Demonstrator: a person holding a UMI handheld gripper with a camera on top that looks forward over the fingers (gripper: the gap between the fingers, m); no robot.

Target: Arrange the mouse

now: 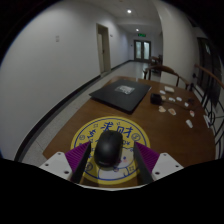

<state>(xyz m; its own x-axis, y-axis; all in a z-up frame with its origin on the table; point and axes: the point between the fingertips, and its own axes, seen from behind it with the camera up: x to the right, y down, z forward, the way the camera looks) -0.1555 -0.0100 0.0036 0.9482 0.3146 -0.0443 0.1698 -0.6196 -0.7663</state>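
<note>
A black computer mouse (106, 150) rests on a round yellow mat (112, 128) with blue characters, at the near end of a brown wooden table (75, 128). My gripper (110, 154) is low over the mat, with the mouse between its two fingers. The purple pads (80, 156) stand apart from the mouse, with a gap on each side. The fingers are open. The near end of the mouse is hidden below the gripper body.
A black rectangular mat (122, 92) with a white sheet on it lies further along the table. Several small white items (176, 106) are scattered to its right. Chairs (170, 72) stand at the far right. A corridor with doors runs beyond.
</note>
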